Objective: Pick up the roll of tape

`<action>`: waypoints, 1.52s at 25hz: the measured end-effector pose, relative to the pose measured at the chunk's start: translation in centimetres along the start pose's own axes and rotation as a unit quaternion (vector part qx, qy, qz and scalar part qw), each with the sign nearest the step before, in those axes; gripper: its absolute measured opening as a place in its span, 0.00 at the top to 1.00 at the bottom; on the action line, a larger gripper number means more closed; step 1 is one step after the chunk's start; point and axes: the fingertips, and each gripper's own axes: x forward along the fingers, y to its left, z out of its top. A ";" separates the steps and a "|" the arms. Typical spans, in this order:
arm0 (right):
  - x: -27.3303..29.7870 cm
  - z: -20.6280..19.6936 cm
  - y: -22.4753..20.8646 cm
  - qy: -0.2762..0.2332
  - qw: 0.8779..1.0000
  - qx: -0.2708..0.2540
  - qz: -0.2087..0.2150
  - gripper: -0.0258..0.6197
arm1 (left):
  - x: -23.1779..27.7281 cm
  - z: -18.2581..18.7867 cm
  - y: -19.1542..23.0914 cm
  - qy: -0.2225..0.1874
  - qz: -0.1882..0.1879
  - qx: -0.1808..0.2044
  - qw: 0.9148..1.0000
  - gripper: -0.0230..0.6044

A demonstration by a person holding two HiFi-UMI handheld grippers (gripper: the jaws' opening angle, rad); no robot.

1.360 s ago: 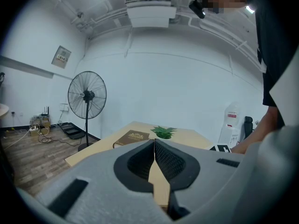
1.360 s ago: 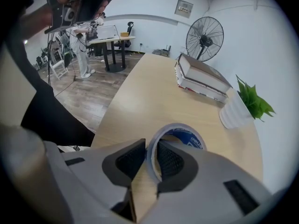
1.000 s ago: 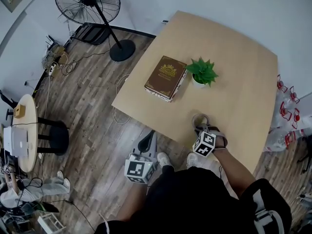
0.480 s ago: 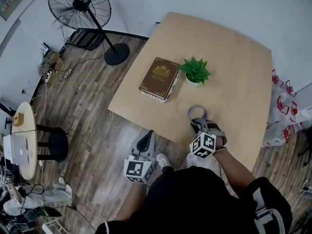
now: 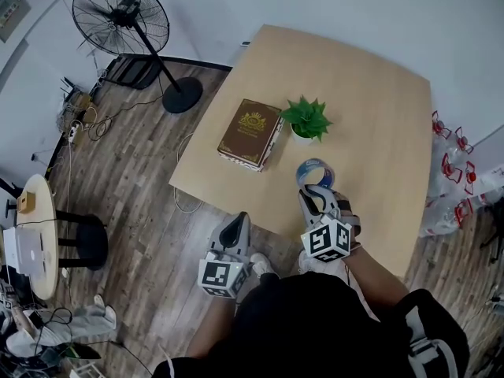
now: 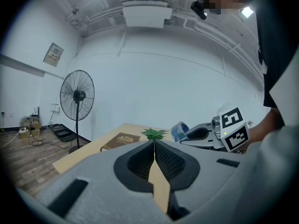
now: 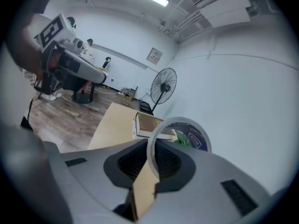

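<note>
- Pinching the roll of tape [image 5: 315, 172] by its wall with the right gripper [image 5: 313, 198], jaws clenched tight on the ring, hole facing sideways.
- Holding that roll up off the table [image 5: 378, 93], on the near side of the potted plant [image 5: 305, 119] and a little to its right in the head view.
- In the right gripper view, looking along the jaws past the pale ring (blue printed label on its far face) to the green leaves of the potted plant directly behind.
- In the left gripper view, showing the roll and its gripper just right of the potted plant, above the level of the tabletop.
- Hanging the left gripper [image 5: 236, 225] beyond the table's near edge, over the wooden floor [image 5: 134, 179], nearer than the potted plant and well to its left.
- Pressing the left gripper's jaws flat together with nothing between them, pointed roughly toward the potted plant.
- Lying flat just left of the potted plant: a brown book [image 5: 250, 132] with a gold ornament on its cover, close beside the pot but not clearly touching.
- Standing on the floor far to the left of the potted plant and beyond it: a black pedestal fan [image 5: 120, 14], well apart from the table.
</note>
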 end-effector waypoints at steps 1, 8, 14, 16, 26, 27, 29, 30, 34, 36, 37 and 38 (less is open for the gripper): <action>-0.4 0.4 -0.3 -0.010 1.000 0.013 -0.006 0.90 | 0.0 0.2 -0.2 -0.002 -0.002 0.001 1.000 0.95; -2.7 2.5 -3.1 -0.081 0.991 0.093 -0.046 0.90 | 0.5 0.9 -0.3 -0.009 0.001 -0.002 1.000 0.95; -4.7 4.2 -4.6 -0.134 0.977 0.157 -0.058 0.90 | 1.4 2.5 -0.9 -0.029 -0.007 0.001 1.000 0.95; -5.3 4.8 -5.1 -0.144 0.974 0.163 -0.060 0.89 | 1.7 2.9 -1.0 -0.033 -0.009 0.002 0.999 0.95; -7.3 5.9 -6.7 -0.169 0.963 0.193 -0.084 0.90 | 2.7 3.8 -1.7 -0.043 -0.016 -0.002 0.999 0.95; -7.4 5.9 -6.8 -0.167 0.963 0.196 -0.085 0.90 | 2.8 3.7 -1.8 -0.043 -0.017 -0.001 0.999 0.95; -7.5 5.9 -6.9 -0.165 0.963 0.197 -0.086 0.90 | 2.9 3.7 -1.9 -0.043 -0.018 0.000 0.999 0.95; -7.6 5.8 -7.0 -0.163 0.963 0.195 -0.087 0.90 | 3.0 3.7 -2.0 -0.043 -0.019 0.000 0.999 0.95; -7.6 5.7 -7.2 -0.161 0.964 0.192 -0.089 0.90 | 3.3 3.9 -2.2 -0.047 -0.024 -0.001 0.999 0.95; -7.6 5.5 -7.2 -0.160 0.964 0.190 -0.090 0.90 | 3.4 3.8 -2.3 -0.047 -0.025 -0.001 0.999 0.95; -7.7 5.5 -7.2 -0.159 0.965 0.188 -0.090 0.90 | 3.5 3.8 -2.4 -0.046 -0.025 0.000 0.999 0.95; -7.7 5.4 -7.2 -0.158 0.966 0.186 -0.090 0.90 | 3.5 3.8 -2.5 -0.046 -0.026 0.000 0.999 0.95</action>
